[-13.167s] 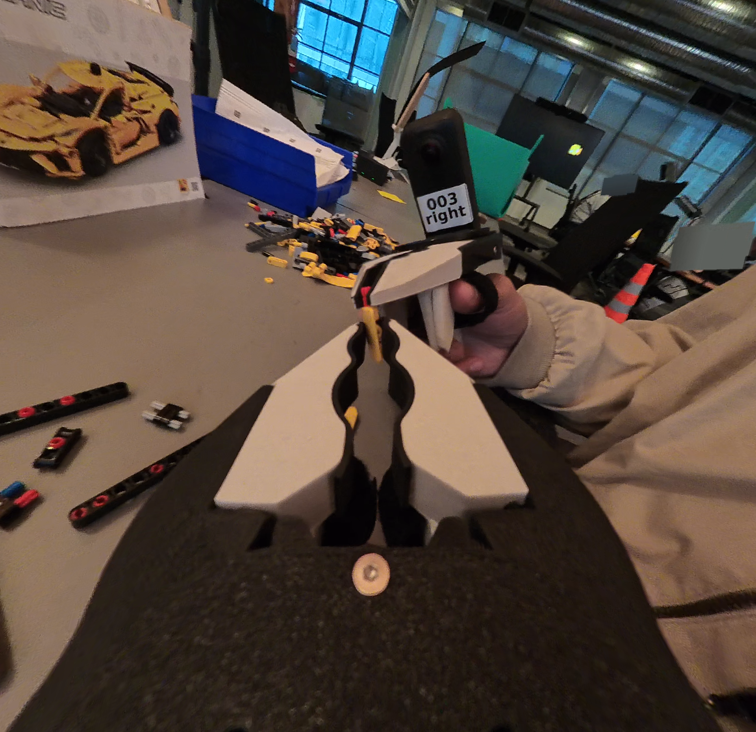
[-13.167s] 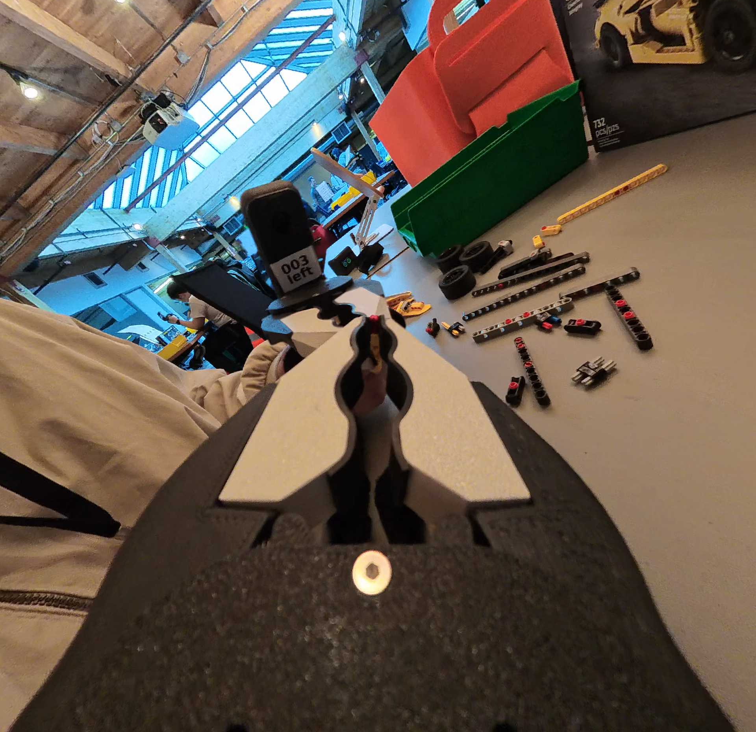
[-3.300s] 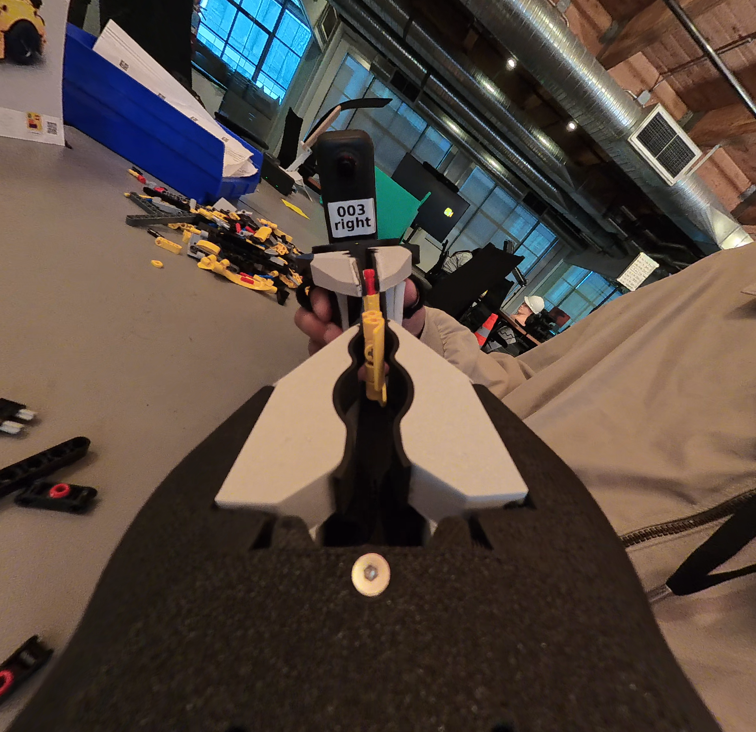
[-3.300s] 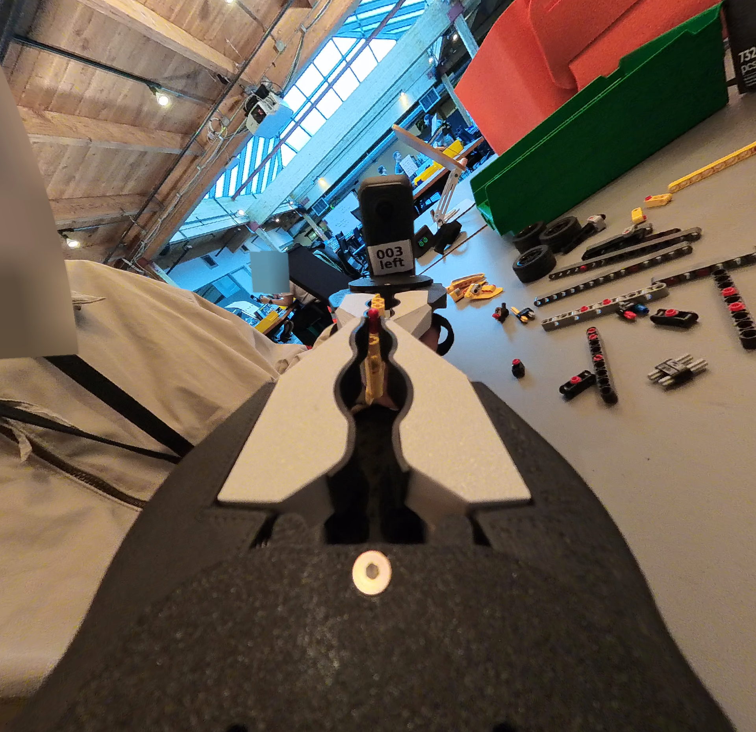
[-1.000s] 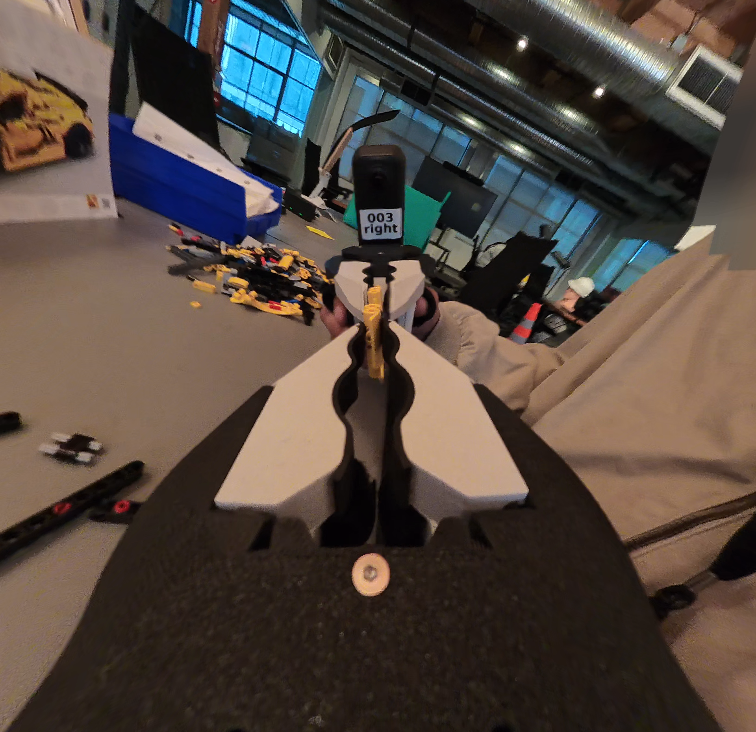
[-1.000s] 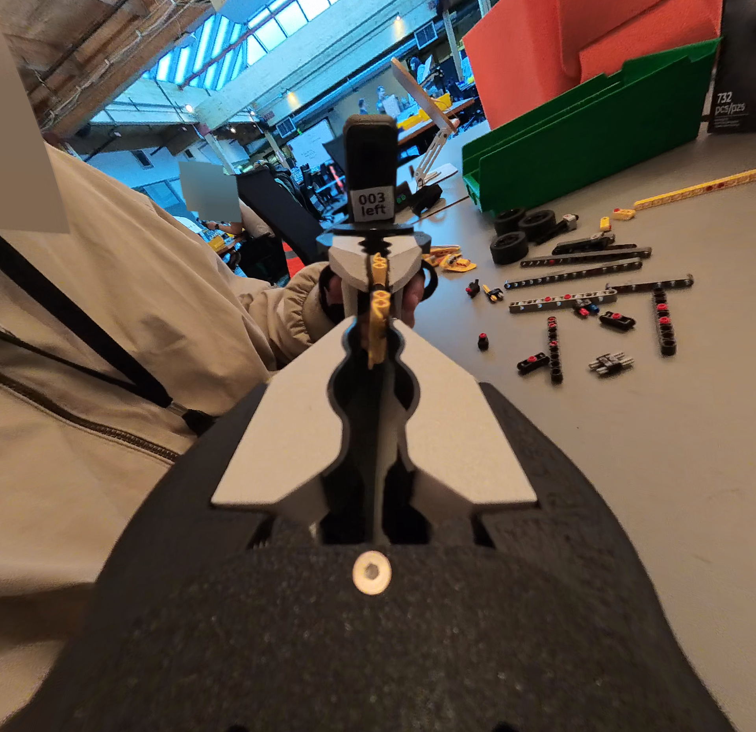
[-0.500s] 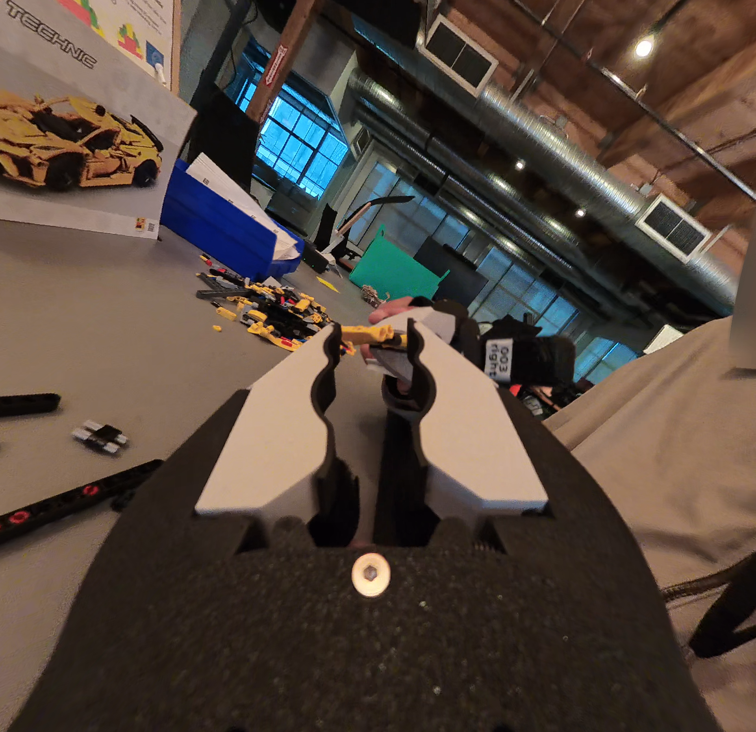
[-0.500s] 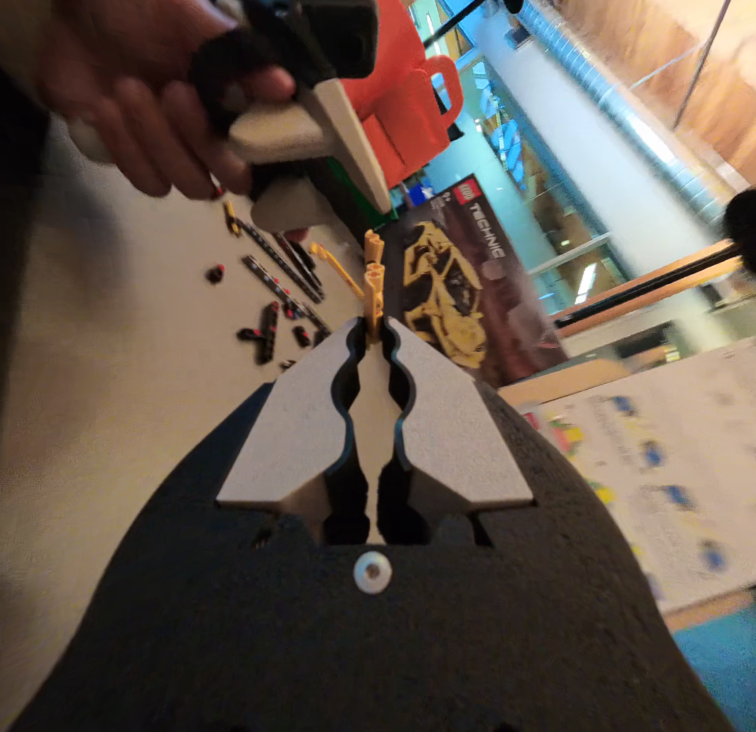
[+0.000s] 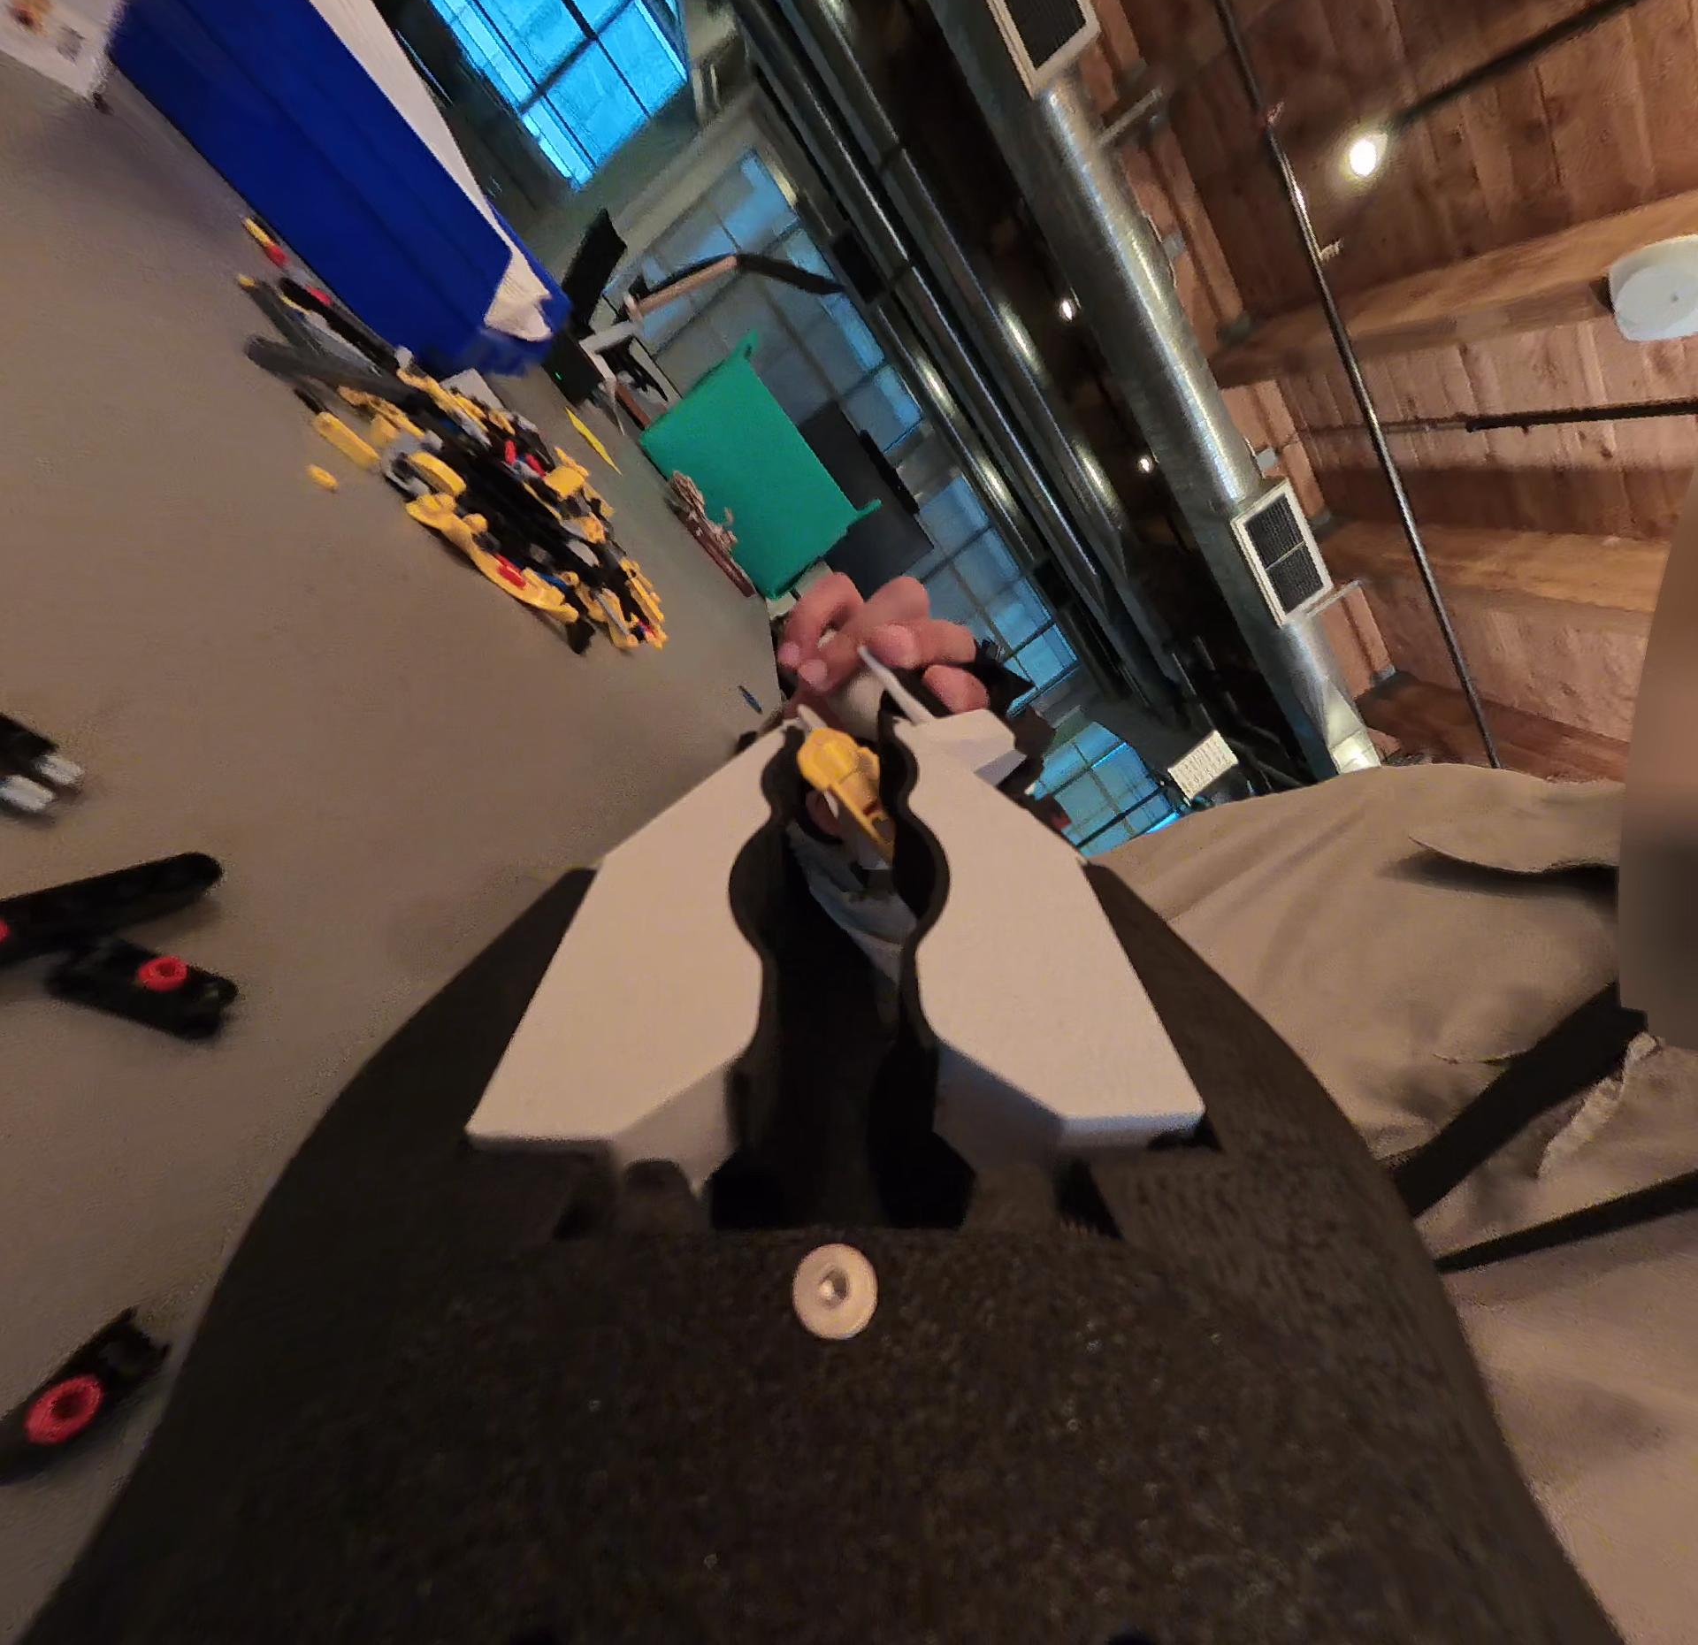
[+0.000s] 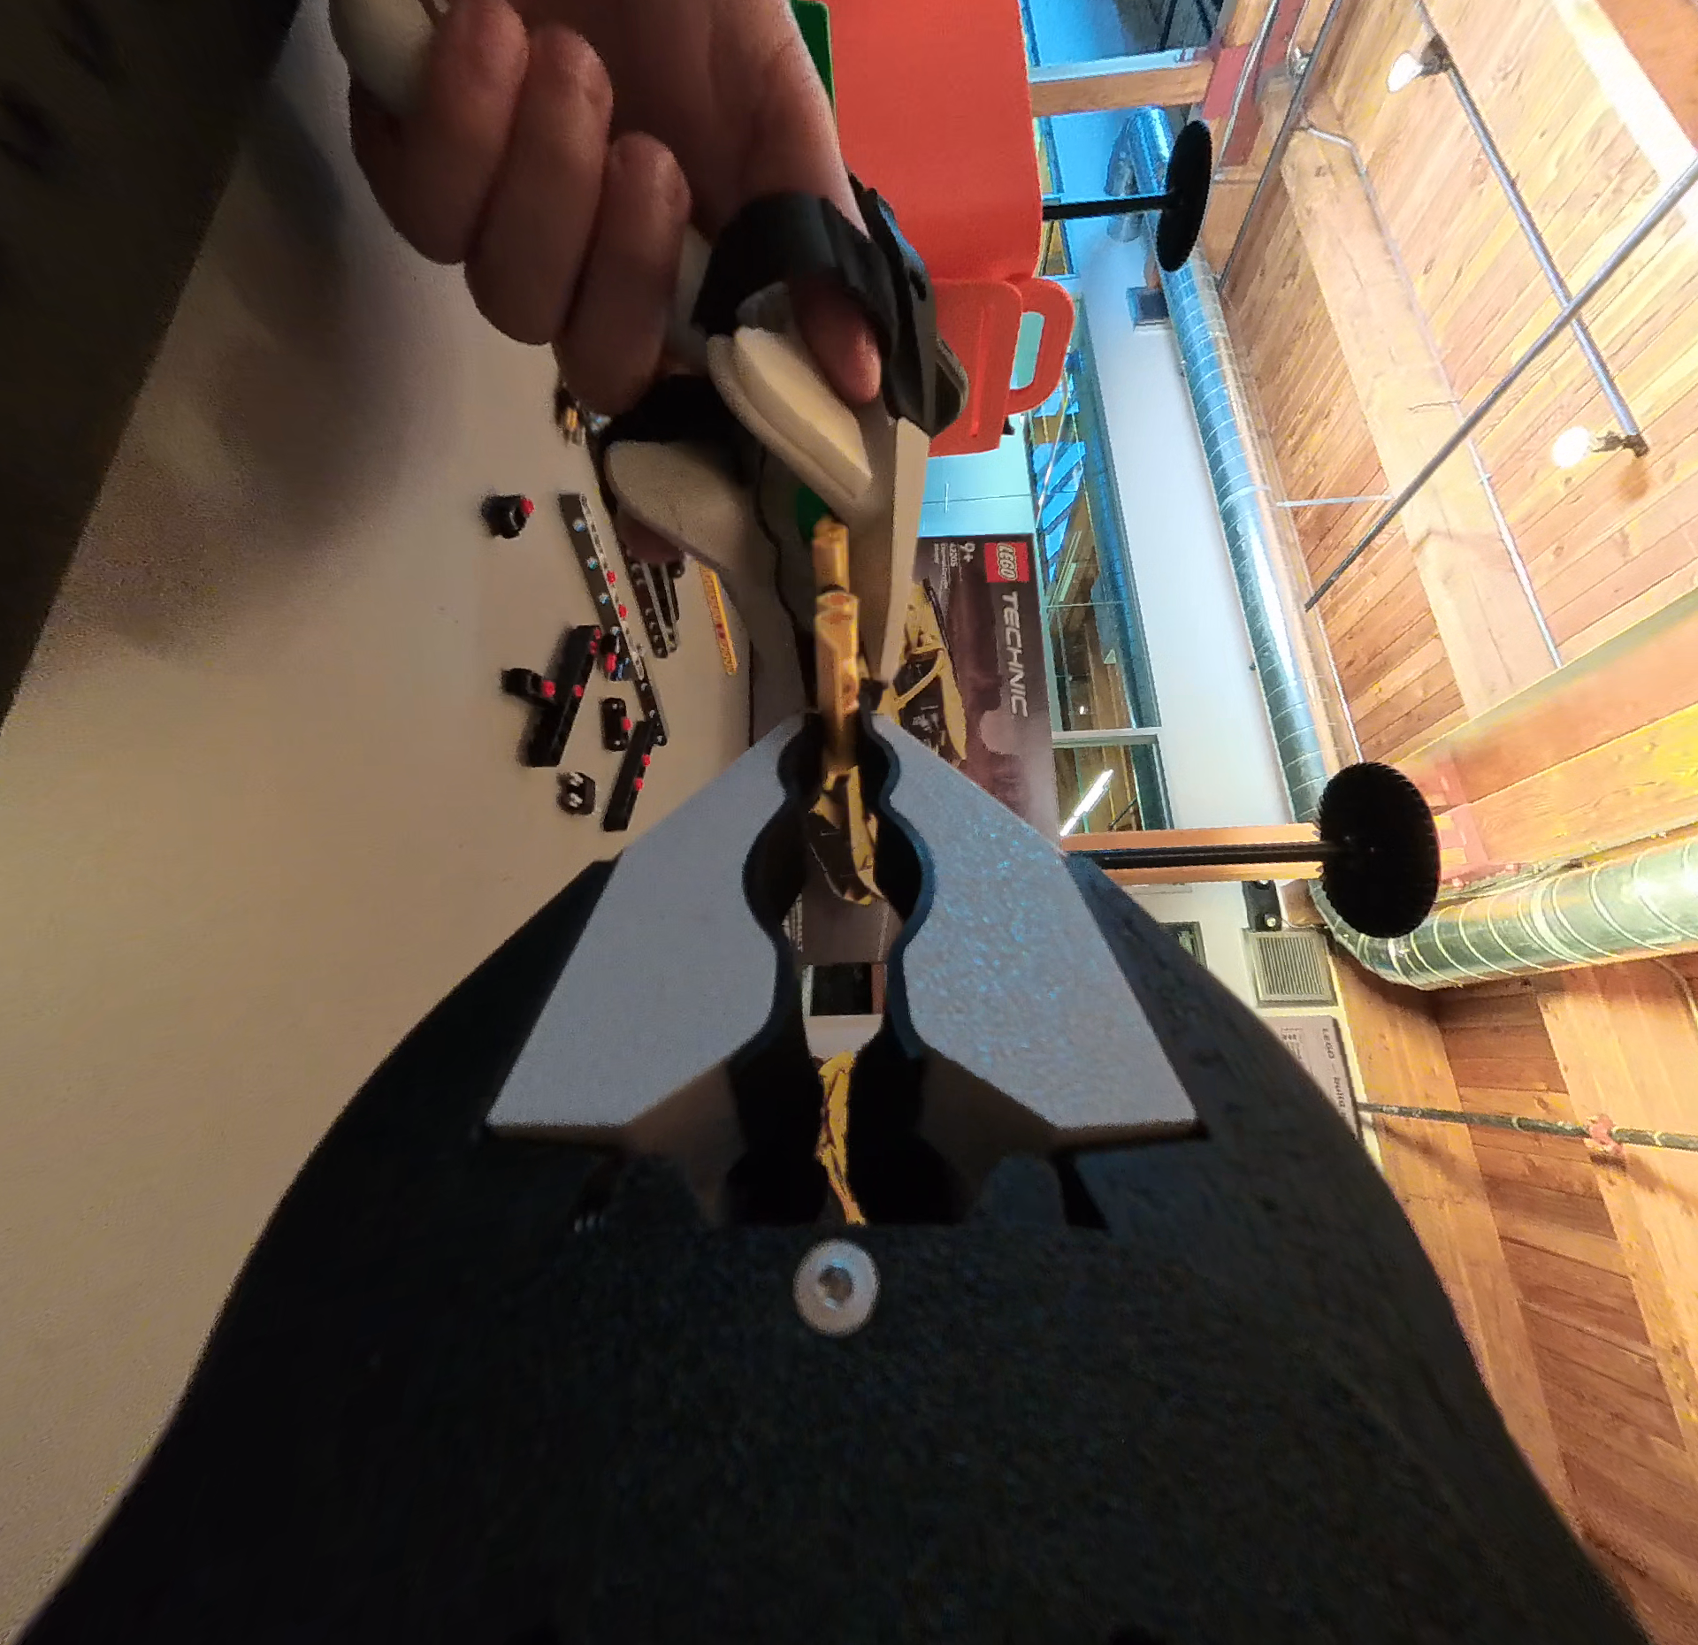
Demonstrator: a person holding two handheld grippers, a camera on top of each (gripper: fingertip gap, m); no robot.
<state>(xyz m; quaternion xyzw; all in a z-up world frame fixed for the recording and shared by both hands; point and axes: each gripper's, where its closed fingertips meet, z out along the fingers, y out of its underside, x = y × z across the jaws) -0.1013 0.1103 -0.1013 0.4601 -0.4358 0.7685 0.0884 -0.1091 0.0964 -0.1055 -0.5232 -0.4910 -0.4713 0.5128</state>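
Note:
My right gripper (image 10: pixel 836 723) is shut on a small yellow connector piece (image 10: pixel 836 645) that sticks out past its tips. My left gripper (image 9: pixel 838 742) meets it tip to tip in the air above the grey table (image 9: pixel 230 728). Its jaws stand close on either side of the yellow piece's (image 9: pixel 841 774) other end. In the right wrist view a hand (image 10: pixel 588 158) holds the left gripper, and its fingers (image 10: pixel 717 590) flank the piece from above. In the left wrist view the hand (image 9: pixel 864 627) on the right gripper shows just behind the tips.
A pile of yellow and black pieces (image 9: pixel 515 517) lies before a blue bin (image 9: pixel 303 167). Black beams with red pins (image 10: pixel 597 682) lie on the table, as do others (image 9: pixel 101 893). A box with a yellow car (image 10: pixel 974 664) and an orange felt bag (image 10: pixel 928 131) stand behind. My left and right fingertips are right by each other.
A second ago both grippers faced each other holding the piece. The left jaws then opened and have now narrowed around it again. The right gripper has rolled over with the piece.

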